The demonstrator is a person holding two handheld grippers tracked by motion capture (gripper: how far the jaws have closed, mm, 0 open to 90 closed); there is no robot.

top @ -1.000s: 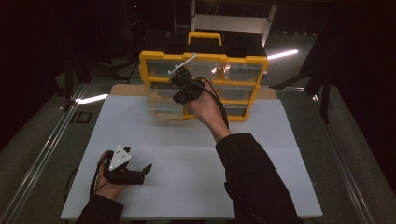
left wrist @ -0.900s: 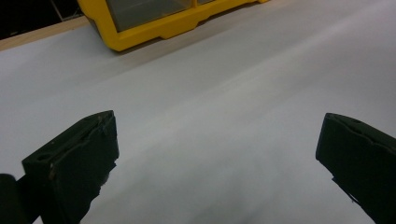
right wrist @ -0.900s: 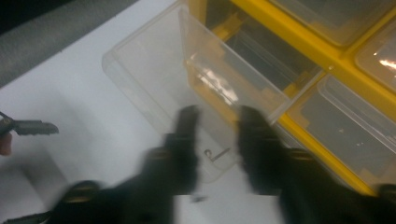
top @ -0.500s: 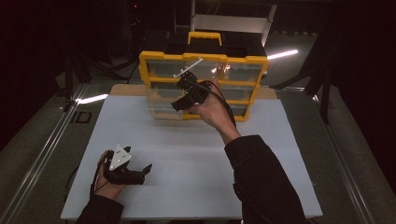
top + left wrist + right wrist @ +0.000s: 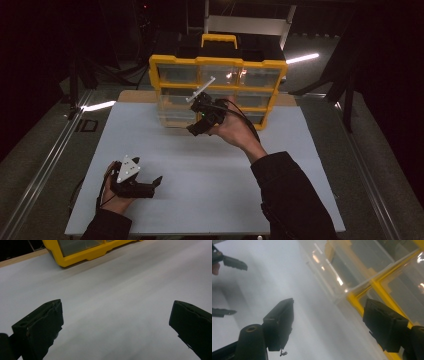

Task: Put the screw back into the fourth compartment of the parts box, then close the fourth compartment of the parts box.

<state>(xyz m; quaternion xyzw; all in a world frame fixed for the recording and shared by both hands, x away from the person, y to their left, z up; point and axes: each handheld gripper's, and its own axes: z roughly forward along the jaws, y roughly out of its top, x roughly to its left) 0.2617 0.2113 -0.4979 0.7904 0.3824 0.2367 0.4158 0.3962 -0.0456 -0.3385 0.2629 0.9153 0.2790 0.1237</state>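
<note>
A yellow drawer organizer with clear drawers stands at the back of the white table. Its lower left clear drawer seems to stick out a little; the right gripper view shows this drawer close up. My right gripper hangs just in front of it, pointing down and left. Its jaws have just been opening and stand open, with nothing between them in the right gripper view. My left gripper rests at the front left of the table, open and empty.
A yellow carry handle tops the organizer. A wooden board edge shows behind the white sheet. Metal rails run along the table's left side. The organizer's bottom corner lies far ahead of my left gripper.
My right hand has drawn back from the organizer's front, toward the person and slightly down. Its jaws went from nearly shut to open. The left hand has stayed put.
</note>
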